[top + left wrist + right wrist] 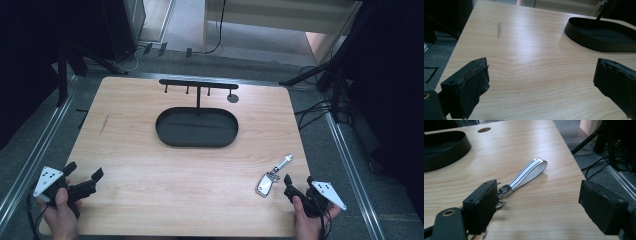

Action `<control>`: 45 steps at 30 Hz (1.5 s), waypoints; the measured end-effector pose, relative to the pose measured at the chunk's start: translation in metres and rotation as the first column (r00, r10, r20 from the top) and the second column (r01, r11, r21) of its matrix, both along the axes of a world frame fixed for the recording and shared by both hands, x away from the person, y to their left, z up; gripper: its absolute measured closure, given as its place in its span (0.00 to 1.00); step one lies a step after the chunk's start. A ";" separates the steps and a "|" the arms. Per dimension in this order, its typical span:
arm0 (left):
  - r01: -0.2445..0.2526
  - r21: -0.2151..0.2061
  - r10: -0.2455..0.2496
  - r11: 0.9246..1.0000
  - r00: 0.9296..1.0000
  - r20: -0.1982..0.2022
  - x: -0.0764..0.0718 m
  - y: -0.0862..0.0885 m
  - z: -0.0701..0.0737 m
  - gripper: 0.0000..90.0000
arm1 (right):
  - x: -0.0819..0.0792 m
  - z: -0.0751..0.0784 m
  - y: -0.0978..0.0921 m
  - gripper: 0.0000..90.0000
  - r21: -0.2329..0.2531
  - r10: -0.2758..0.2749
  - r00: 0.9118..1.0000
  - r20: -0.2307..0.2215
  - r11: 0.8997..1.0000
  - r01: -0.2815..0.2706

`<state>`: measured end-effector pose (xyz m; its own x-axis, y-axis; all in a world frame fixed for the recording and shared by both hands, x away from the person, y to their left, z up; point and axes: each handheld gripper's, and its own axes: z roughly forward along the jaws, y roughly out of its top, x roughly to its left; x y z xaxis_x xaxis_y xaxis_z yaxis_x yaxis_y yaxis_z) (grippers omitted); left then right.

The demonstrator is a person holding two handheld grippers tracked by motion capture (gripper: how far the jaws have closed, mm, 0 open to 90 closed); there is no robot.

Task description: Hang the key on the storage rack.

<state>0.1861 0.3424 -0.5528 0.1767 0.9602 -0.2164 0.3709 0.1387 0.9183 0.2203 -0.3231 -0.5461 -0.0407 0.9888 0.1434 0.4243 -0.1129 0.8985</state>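
Key fob strap (273, 175) lies on the worktop (150, 165), long axis running 1 to 7 o'clock, just at 10 o'clock of the spread, empty right tongs (298, 183); left tongs (84, 172), also spread, sit well apart.

In the right claw view, we see the key strap's (527, 173) metal clasp end disappear behind the right claw's (541, 205) near jaw. We find the black tray (596, 35) cut off by the left claw view's edge.
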 end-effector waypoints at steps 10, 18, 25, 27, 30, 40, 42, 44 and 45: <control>-0.011 -0.013 0.011 1.000 1.000 0.008 0.000 0.001 0.000 0.00 | 0.011 0.002 -0.001 0.18 -0.011 0.010 0.997 -0.072 1.000 -0.011; -0.014 -0.031 0.014 0.999 1.000 0.004 -0.001 0.003 -0.001 0.00 | 0.031 0.014 -0.001 0.19 -0.071 0.027 0.978 -0.205 0.997 -0.042; -0.015 -0.034 0.015 0.999 1.000 -0.003 0.000 0.003 -0.001 0.00 | 0.055 0.031 -0.006 0.19 -0.066 0.029 0.953 -0.302 0.997 -0.051; -0.015 -0.035 0.014 0.999 1.000 -0.004 0.000 0.003 -0.001 0.00 | 0.067 0.041 -0.004 0.19 -0.100 0.018 0.942 -0.334 0.993 -0.054; -0.015 -0.038 0.015 0.999 1.000 -0.001 0.000 0.004 -0.001 0.00 | 0.077 0.047 0.000 0.23 -0.131 0.008 0.926 -0.376 0.989 -0.062; -0.014 -0.047 0.014 0.999 1.000 -0.002 0.000 0.005 -0.001 0.00 | 0.105 0.065 0.028 0.28 -0.191 0.037 0.808 -0.588 0.964 -0.184; -0.015 -0.054 0.015 0.998 1.000 -0.003 0.000 0.005 -0.001 0.00 | 0.110 0.068 0.033 0.31 -0.208 0.012 0.788 -0.616 0.962 -0.177; -0.017 -0.054 0.016 0.998 1.000 -0.004 0.000 0.006 -0.001 0.00 | 0.114 0.070 0.038 0.32 -0.224 -0.032 0.769 -0.638 0.964 -0.146; -0.018 -0.053 0.018 0.998 1.000 -0.004 0.000 0.006 -0.001 0.00 | 0.116 0.071 0.040 0.33 -0.229 -0.045 0.755 -0.654 0.963 -0.141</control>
<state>0.1865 0.3482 -0.5538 0.1585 0.9503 -0.2680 0.3712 0.1942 0.9080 0.3366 -0.2834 -0.4749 -0.0784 0.9923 -0.0962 0.9116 0.1104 0.3961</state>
